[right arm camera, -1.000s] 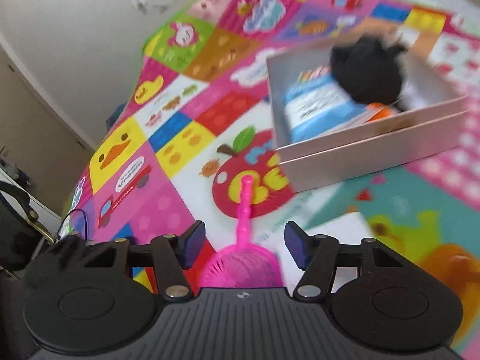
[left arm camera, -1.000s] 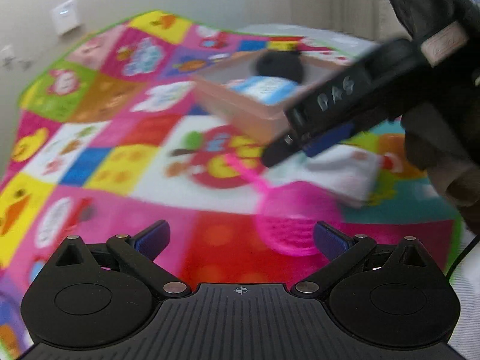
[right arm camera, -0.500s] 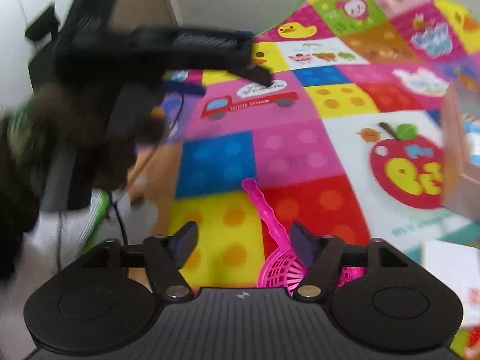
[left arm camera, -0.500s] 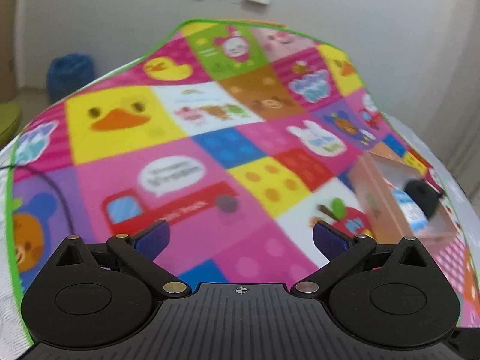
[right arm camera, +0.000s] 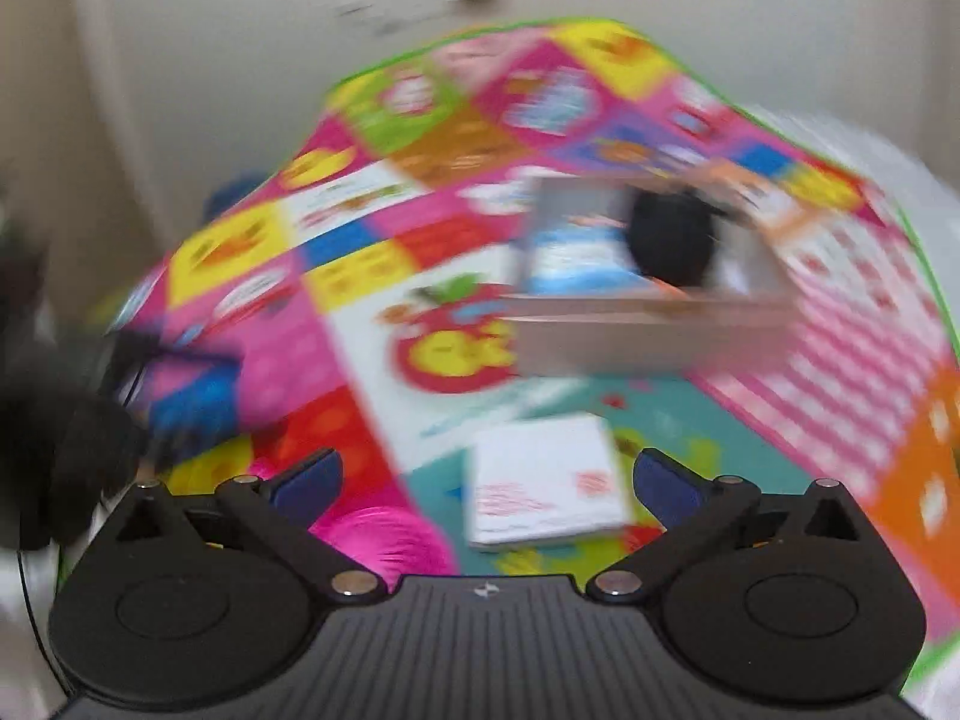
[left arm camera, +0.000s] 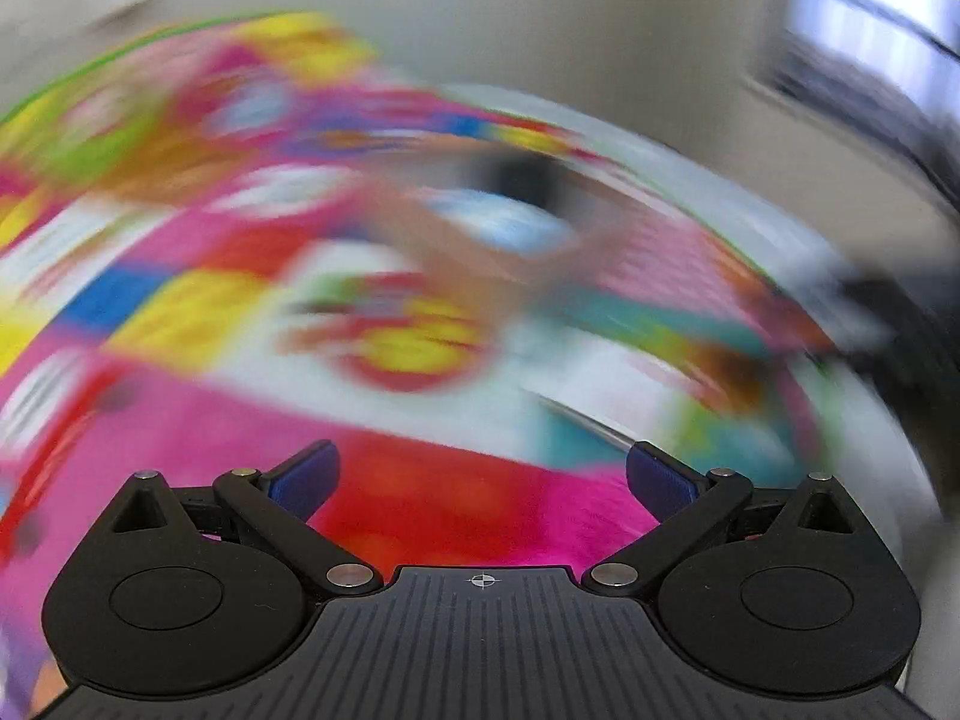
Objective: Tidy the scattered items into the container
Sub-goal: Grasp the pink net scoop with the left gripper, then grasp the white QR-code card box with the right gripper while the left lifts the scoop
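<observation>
My right tool (right arm camera: 487, 480) just opened wide, nothing gripped; white booklet (right arm camera: 543, 483) lies flat between its fingers, long axis pointing away toward box (right arm camera: 648, 336). Pink scoop (right arm camera: 378, 540) beside it, blurred. Left tool (left arm camera: 480, 480) open, empty

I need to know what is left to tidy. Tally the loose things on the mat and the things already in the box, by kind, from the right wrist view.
White booklet, on the mat: 1
Pink scoop, on the mat: 1
Blue and white pack, in the box: 1
Black thing, in the box: 1
Total: 4
</observation>
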Available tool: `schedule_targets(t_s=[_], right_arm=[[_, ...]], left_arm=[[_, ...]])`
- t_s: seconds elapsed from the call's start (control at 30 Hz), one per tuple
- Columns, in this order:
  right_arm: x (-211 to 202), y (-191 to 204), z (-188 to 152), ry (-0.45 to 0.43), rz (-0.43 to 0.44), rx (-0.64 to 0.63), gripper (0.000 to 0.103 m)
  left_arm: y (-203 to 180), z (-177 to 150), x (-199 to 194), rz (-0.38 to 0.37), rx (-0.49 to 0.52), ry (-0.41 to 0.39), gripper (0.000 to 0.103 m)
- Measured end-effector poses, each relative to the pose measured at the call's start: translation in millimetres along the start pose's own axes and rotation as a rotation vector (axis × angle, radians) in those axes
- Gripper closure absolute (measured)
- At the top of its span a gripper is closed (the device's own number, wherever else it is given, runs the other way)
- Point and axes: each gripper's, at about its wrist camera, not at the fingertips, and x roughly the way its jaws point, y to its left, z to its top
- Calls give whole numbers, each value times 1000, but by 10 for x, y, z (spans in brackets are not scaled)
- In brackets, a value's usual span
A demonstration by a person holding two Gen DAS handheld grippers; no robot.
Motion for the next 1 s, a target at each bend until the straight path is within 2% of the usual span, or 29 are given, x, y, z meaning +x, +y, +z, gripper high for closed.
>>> schedule_targets(t_s=[0.07,0.1,0.17,0.23,0.3,0.37,0.57,0.67,0.73,0.8,0.9,1.0], right_arm=[[28,-206,-16,-2,-64,95,0],[42,-301,-34,-11,-89,150,0],[57,-466,-116,-42,-100,268,0],[74,-595,-238,-68,-86,385,0],[124,-658,-370,-81,-81,457,0],[181,-661,-466,-73,-84,481,0],[267,-621,-462,-39,-126,452,0],[329,-538,-482,-28,-172,421,0],[380,-497,-470,-2,-195,389,0],[439,-504,-457,33,-199,373,0],[478,-518,-437,66,-195,362,0],[506,-460,-430,91,-209,300,0]], left_arm=[[-383,-67,87,-7,205,29,0],[-506,-106,132,-8,265,44,0],[-655,-170,239,-22,322,86,0],[-711,-208,384,6,327,133,0],[-672,-215,504,27,284,158,0],[-564,-174,560,40,196,166,0],[53,-72,626,331,-120,163,0],[277,-69,613,420,-252,142,0],[370,-82,644,399,-322,145,0],[355,-87,661,380,-346,136,0],[241,-63,719,309,-318,131,0],[93,-79,765,300,-254,123,0]])
